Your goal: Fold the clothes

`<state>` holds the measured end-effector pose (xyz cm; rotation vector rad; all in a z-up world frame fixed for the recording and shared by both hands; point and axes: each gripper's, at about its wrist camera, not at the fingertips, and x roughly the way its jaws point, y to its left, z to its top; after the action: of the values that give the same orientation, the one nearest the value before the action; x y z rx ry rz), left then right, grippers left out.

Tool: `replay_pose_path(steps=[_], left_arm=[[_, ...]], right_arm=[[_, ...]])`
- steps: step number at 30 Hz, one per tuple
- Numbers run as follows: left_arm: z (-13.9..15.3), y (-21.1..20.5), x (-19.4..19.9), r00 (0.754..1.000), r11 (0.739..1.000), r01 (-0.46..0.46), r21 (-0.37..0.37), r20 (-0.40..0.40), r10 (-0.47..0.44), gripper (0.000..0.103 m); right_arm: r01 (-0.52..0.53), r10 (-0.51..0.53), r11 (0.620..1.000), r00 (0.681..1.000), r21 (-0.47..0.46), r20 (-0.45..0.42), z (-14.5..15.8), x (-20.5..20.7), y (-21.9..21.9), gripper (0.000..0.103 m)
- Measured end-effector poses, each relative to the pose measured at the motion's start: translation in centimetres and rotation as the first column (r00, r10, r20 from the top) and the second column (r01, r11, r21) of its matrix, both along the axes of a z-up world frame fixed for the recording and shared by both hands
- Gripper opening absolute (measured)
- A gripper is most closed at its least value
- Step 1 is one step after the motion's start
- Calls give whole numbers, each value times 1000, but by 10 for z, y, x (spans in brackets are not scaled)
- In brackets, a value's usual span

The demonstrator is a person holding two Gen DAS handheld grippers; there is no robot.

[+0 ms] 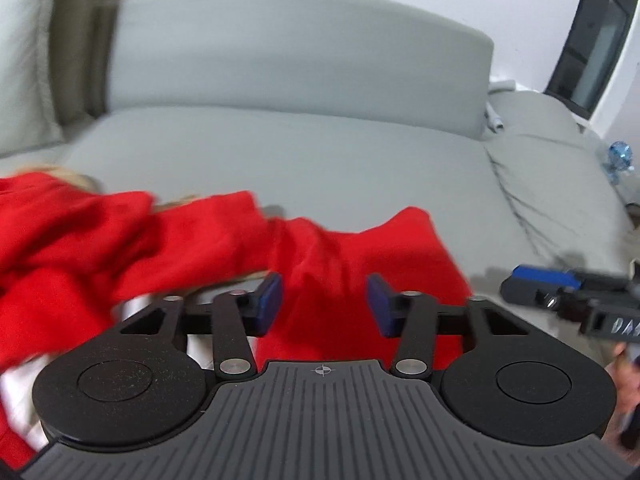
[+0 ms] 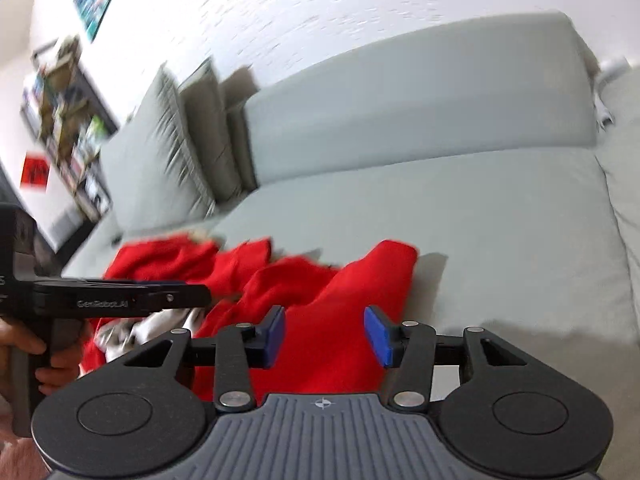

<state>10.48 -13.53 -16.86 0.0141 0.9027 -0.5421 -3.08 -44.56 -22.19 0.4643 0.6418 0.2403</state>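
Red garment lies crumpled on grey sofa seat; both grippers over it, empty.

Left gripper stands wide open above the cloth, gripping nothing. Right gripper likewise spread, poised over the garment's right portion. Contact with the fabric cannot be determined. Images blurred.
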Motion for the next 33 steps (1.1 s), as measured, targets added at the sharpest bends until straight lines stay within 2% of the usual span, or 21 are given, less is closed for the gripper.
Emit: replay_pose_path(steps=[2, 5, 8, 13, 16, 17, 18, 20, 23, 26, 28, 30, 31, 33], left_arm=[[-9, -4, 24, 997, 999, -32, -40, -73, 29, 33], [-20, -5, 48, 985, 995, -86, -58, -156, 76, 31], [-30, -10, 64, 971, 996, -83, -39, -228, 72, 32], [-48, -19, 85, 956, 996, -92, 21, -277, 94, 30], [-55, -26, 92, 964, 996, -83, 32, -251, 89, 21], [-55, -30, 92, 972, 997, -65, 50, -224, 74, 10], [-54, -35, 87, 984, 996, -33, 83, -173, 47, 6], [-48, -45, 73, 998, 988, 26, 155, -54, -17, 5], [-35, -48, 44, 987, 974, 66, 218, 130, -96, 4], [-34, -44, 39, 976, 972, 54, 229, 193, -99, 5], [-44, -41, 47, 983, 970, 22, 241, 170, -64, 10], [-57, -37, 57, 990, 959, -36, 280, 141, -4, 33], [-59, -34, 60, 992, 958, -68, 278, 122, 35, 36], [-55, -26, 62, 991, 967, -113, 229, 99, 93, 40]], right_arm=[[26, -25, 999, 1000, 33, -17, -5, 6, -6, 48], [53, -50, 996, 998, 79, -30, -8, 9, -12, 49], [80, -75, 989, 996, 124, -44, -11, 12, -19, 49], [119, -109, 976, 992, 182, -66, -14, 17, -27, 52], [117, -105, 978, 992, 170, -74, -15, 18, -26, 52], [116, -105, 980, 992, 164, -76, -16, 19, -25, 52], [117, -105, 980, 991, 161, -80, -16, 19, -25, 52], [120, -108, 980, 990, 158, -87, -17, 21, -25, 52], [125, -111, 979, 989, 163, -94, -18, 21, -25, 52], [124, -110, 978, 990, 167, -93, -18, 22, -24, 52], [119, -104, 980, 990, 161, -96, -20, 22, -22, 52], [111, -97, 983, 990, 149, -99, -20, 23, -21, 52], [108, -95, 984, 991, 143, -99, -20, 23, -21, 52], [106, -93, 985, 991, 134, -99, -20, 23, -21, 53]])
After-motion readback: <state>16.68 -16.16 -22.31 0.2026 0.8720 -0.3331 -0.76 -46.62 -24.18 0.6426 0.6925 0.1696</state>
